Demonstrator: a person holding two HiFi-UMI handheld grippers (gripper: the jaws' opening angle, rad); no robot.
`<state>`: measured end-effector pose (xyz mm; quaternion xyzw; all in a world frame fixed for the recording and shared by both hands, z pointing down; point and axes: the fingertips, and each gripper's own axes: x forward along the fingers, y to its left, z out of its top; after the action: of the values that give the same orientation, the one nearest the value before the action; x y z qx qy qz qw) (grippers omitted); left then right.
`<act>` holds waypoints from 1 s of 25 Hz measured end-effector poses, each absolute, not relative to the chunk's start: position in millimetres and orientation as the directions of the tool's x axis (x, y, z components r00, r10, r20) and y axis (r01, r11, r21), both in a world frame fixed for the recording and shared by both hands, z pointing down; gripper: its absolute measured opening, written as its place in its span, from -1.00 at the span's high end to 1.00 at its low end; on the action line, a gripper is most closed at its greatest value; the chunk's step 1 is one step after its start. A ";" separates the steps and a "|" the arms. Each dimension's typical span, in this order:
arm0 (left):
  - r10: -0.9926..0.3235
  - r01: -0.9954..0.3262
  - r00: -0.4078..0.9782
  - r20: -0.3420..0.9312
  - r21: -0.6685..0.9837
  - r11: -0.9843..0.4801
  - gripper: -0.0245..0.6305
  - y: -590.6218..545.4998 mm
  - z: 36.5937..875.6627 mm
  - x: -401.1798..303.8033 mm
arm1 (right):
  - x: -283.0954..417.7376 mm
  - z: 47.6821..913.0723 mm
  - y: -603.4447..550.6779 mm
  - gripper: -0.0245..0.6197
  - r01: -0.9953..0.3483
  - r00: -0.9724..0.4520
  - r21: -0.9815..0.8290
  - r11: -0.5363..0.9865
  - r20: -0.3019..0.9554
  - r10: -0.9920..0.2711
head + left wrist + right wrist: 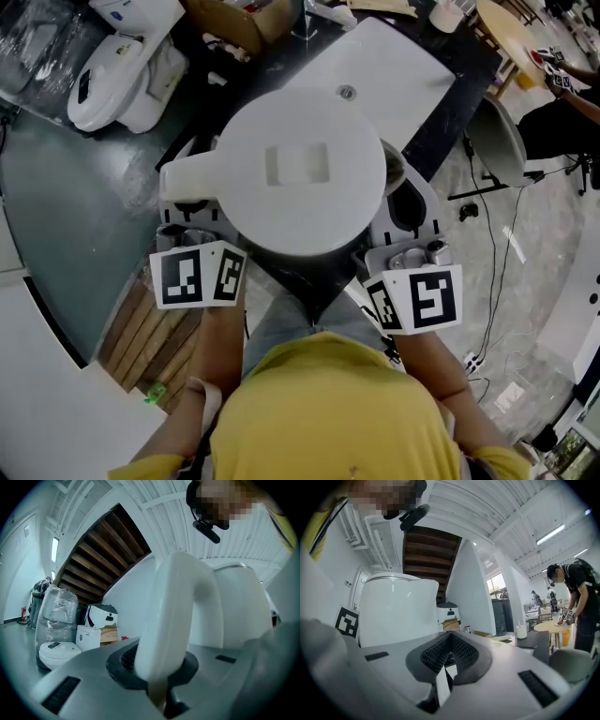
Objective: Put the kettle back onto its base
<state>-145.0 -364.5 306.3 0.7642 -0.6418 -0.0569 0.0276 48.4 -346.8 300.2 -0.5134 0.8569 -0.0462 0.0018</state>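
Note:
A white kettle (305, 169) with a flat round lid hangs in front of me between both grippers, above a dark table (281, 66). Its handle (192, 178) sticks out to the left. My left gripper (192, 220) is shut on that handle (178, 620), which runs down between the pads, with the kettle's body (239, 606) behind it. My right gripper (408, 225) sits by the kettle's right side, its pads closed together (449, 656) with only a thin white sliver at the seam. The kettle's wall (398, 606) stands to its left. The base is not in sight.
A white board (394, 56) lies on the dark table beyond the kettle. White appliances (122, 75) stand at the back left, a grey chair (502, 141) at the right with cables (497, 281) on the floor. Another person (574, 606) bends over a round table.

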 end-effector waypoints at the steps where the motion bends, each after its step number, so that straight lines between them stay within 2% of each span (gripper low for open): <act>1: -0.984 -0.978 0.172 -0.053 0.112 -0.177 0.78 -367.6 307.7 -144.7 | 48.7 302.2 -349.7 0.88 -0.882 -0.469 -0.082 0.465 0.048 -0.882; 25: -0.980 -0.972 0.198 -0.005 0.131 -0.197 0.77 -379.6 367.6 -135.9 | 55.8 350.7 -364.5 0.88 -0.903 -0.430 -0.073 0.424 0.148 -0.891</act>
<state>-135.9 -379.6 367.6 0.7724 -0.6318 -0.0435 0.0494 55.8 -364.5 350.7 -0.5322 0.8426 -0.0705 -0.0433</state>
